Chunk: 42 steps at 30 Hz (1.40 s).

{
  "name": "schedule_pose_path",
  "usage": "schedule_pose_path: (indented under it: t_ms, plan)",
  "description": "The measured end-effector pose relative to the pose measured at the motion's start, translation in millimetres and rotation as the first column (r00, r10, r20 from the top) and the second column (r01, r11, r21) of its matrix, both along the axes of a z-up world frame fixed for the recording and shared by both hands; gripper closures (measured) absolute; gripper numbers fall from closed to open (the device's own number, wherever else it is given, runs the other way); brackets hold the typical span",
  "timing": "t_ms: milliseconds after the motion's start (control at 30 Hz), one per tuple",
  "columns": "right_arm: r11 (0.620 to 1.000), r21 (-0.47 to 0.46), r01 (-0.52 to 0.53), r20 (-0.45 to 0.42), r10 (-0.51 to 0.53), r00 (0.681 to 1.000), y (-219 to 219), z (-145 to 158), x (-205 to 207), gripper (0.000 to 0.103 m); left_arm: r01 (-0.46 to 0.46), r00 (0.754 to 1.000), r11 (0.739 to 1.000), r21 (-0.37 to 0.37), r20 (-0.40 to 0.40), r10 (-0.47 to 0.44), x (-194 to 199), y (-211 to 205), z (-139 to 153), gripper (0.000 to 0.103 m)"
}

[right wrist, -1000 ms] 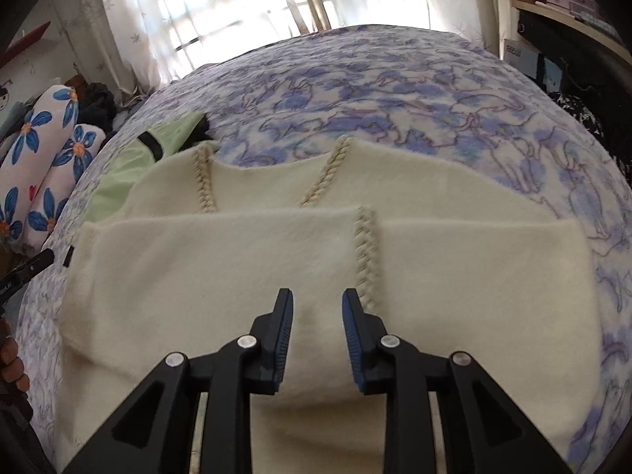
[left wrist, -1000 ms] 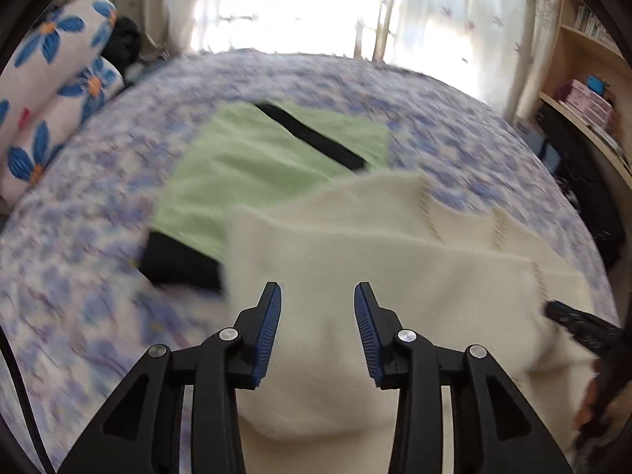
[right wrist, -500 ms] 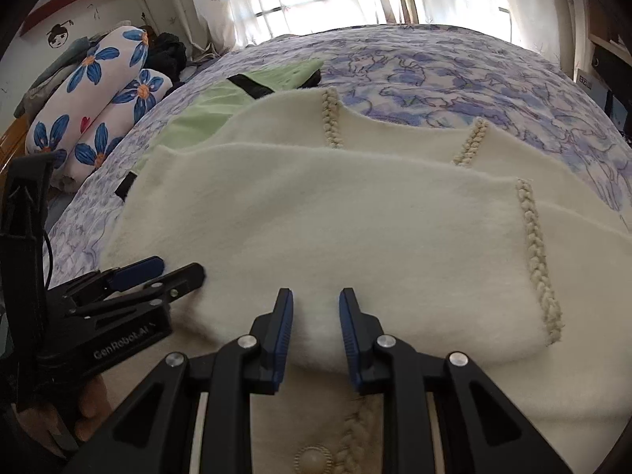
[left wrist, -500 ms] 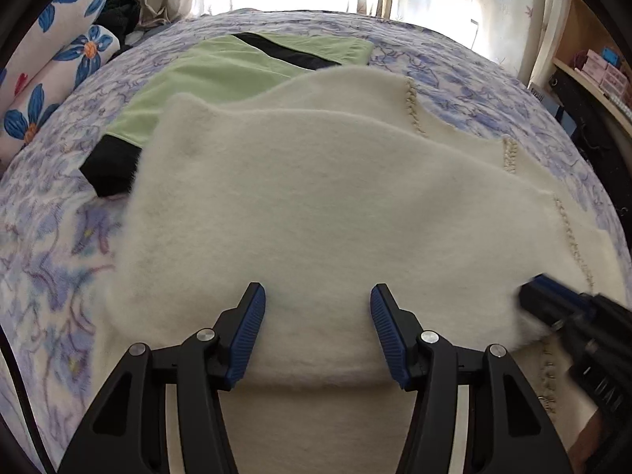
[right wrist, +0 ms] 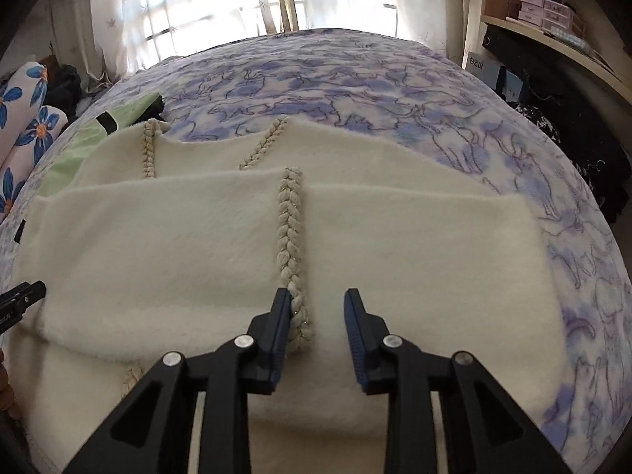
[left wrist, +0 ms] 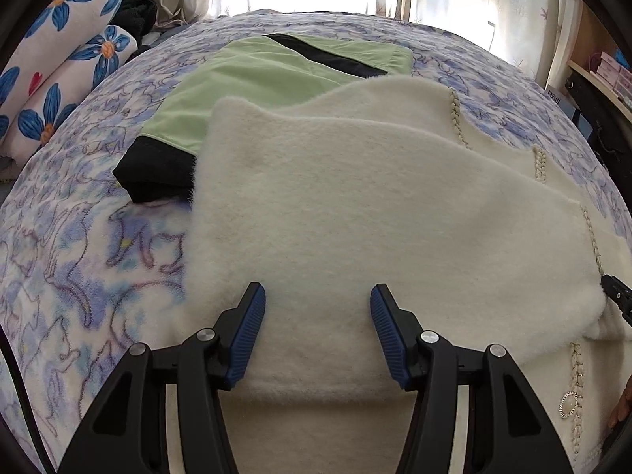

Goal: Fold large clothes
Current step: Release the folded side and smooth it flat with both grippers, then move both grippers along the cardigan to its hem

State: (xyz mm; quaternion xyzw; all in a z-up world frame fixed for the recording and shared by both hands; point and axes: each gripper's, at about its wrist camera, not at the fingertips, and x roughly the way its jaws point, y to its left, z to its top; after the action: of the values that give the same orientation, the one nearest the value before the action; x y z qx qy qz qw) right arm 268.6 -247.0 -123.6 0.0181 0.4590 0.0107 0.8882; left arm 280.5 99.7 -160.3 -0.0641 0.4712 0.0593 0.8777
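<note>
Between my left gripper's (left wrist: 318,316) blue pads, which stand apart and empty, lies the near fold of a cream fleece garment (left wrist: 355,205), spread flat on the bed just under both tools. My right gripper (right wrist: 318,318) hovers over the same fold beside a braided trim (right wrist: 290,237) that runs away from its left finger; its jaws are opening, with only flat fabric under the gap and nothing pinched. I judge the folding well along: one layer of the cream garment is already doubled over the layer beneath, its edges roughly square, while a strip with a round button (left wrist: 570,406) is exposed nearest me, so at least one more fold probably remains. Beyond my left gripper, partly tucked under the cream piece's far corner, sits a green and black garment (left wrist: 276,75), already folded. Farther off, purple-patterned bedding (right wrist: 355,87) covers the bed. No container is visible.
</note>
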Motion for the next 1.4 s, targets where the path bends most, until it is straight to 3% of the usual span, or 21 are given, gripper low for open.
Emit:
schedule_pose_path:
  t_ms: [367, 600, 1000, 1167, 1400]
  plan:
    - [0.997, 0.067, 0.030, -0.022, -0.028, 0.999, -3, 10, -9, 0.075, -0.004, 1.000, 1.000, -0.014, -0.030, 0.003, -8, 3, 12, 0.042]
    - [0.995, 0.097, 0.026, 0.003, -0.026, 1.000, 0, 30, -34, 0.075, 0.005, 1.000, 1.000, -0.001, -0.012, -0.005, -33, 1, 33, 0.032]
    - [0.983, 0.184, -0.010, 0.090, -0.007, 0.996, 5, 92, -94, 0.075, 0.003, 0.995, 1.000, 0.009, 0.097, -0.004, -98, 2, 104, 0.031]
    - [0.962, 0.268, -0.057, 0.138, 0.020, 0.990, 10, 123, -124, 0.075, -0.012, 0.989, 1.000, 0.012, 0.148, 0.010, -135, 7, 139, 0.030]
    - [0.951, 0.283, -0.128, 0.216, 0.067, 0.974, 23, 163, -170, 0.071, -0.025, 0.978, 0.999, 0.027, 0.206, 0.019, -189, 12, 173, 0.023]
